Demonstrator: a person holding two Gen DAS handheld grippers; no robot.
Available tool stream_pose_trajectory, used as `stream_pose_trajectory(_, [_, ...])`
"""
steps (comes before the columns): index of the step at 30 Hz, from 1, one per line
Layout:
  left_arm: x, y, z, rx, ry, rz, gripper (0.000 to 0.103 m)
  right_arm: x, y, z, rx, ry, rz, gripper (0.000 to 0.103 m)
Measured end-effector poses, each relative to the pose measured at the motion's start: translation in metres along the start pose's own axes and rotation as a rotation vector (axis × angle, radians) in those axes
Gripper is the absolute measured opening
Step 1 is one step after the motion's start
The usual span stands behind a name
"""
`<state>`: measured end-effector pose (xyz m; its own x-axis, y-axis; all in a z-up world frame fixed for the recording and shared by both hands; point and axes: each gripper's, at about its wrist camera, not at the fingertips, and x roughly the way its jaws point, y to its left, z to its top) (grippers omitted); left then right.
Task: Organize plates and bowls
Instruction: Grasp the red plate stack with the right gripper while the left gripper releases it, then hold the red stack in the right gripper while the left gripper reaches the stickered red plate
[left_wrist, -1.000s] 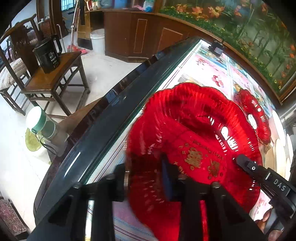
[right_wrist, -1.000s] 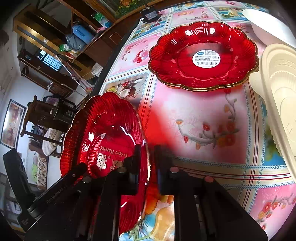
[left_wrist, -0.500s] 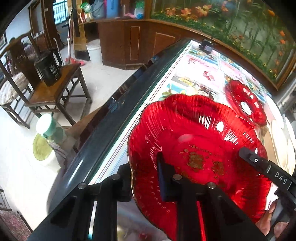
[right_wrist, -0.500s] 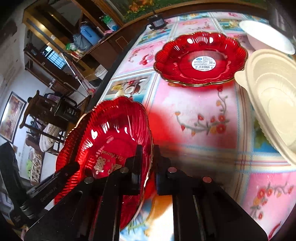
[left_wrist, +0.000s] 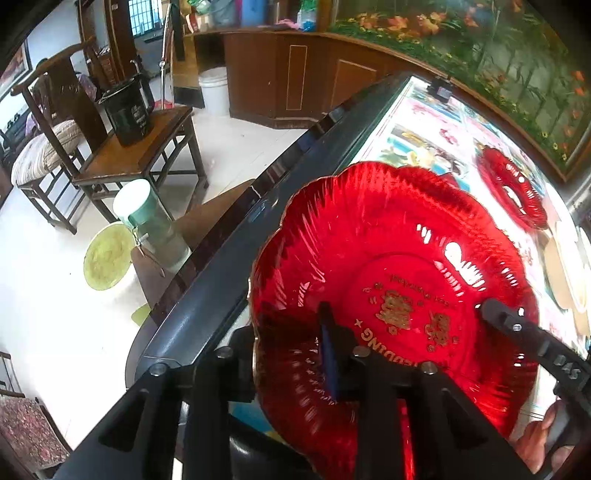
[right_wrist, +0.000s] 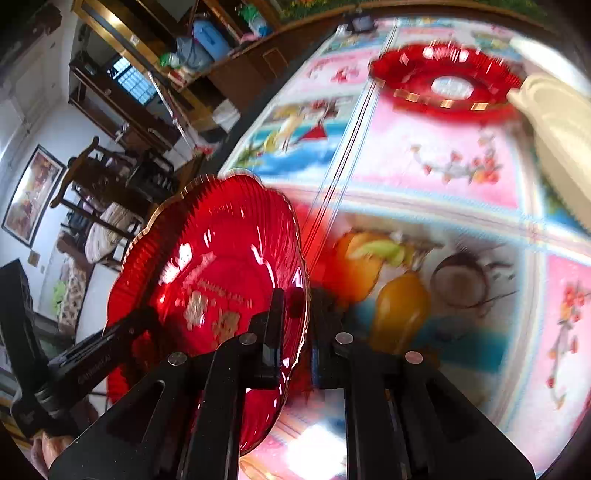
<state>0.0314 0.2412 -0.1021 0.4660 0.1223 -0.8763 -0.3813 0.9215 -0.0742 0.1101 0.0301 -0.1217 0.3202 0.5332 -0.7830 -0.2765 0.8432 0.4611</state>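
Hanging above the near corner of the table, the red plate (left_wrist: 399, 295) is tilted, held by both grippers on opposite rim sides – its face turned toward the left wrist cam, gold lettering showing. No long axis to speak of; it's round w/ a scalloped rim.

Right gripper (right_wrist: 295, 332): fingers almost fully together, pinching the rim edge-on, one finger inside the dish, one behind. Firm hold.

Left gripper (left_wrist: 291, 354): jaws opening right now, rim sits between them – one finger on the inner face, the other behind and under the rim. Whether the pads press on it at this moment I can't tell; looks like a let-go starting.

Key relation – the second red plate (right_wrist: 443, 85) lies flat far across the table (right_wrist: 424, 177), ahead and to the right of the right gripper, touching or just beside the cream dish (right_wrist: 561, 140). Right hand is nearer to it and has the sure grip, so my guess is the right carries on alone to stack red on red.

Vs a sec ago: the far plate sat large and close in the right cam, now it's small and high up – both hands have slid level toward the near corner. Left jaws were tighter on the rim then. Right view is now blurred.
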Motion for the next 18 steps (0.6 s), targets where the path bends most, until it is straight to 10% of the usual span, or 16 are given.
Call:
stream_pose_trajectory(9, [-0.028, 0.012, -0.022, -0.025, -0.111, 0.118, 0.052, -0.036, -0.034, 0.001, 0.116, 0.001, 0.219, 0.032])
stream_pose_trajectory(18, [-0.12, 0.008, -0.046, -0.048, -0.496, 0.346, 0.066, -0.094, -0.096, 0.002, 0.274, -0.19, 0.233, 0.047])
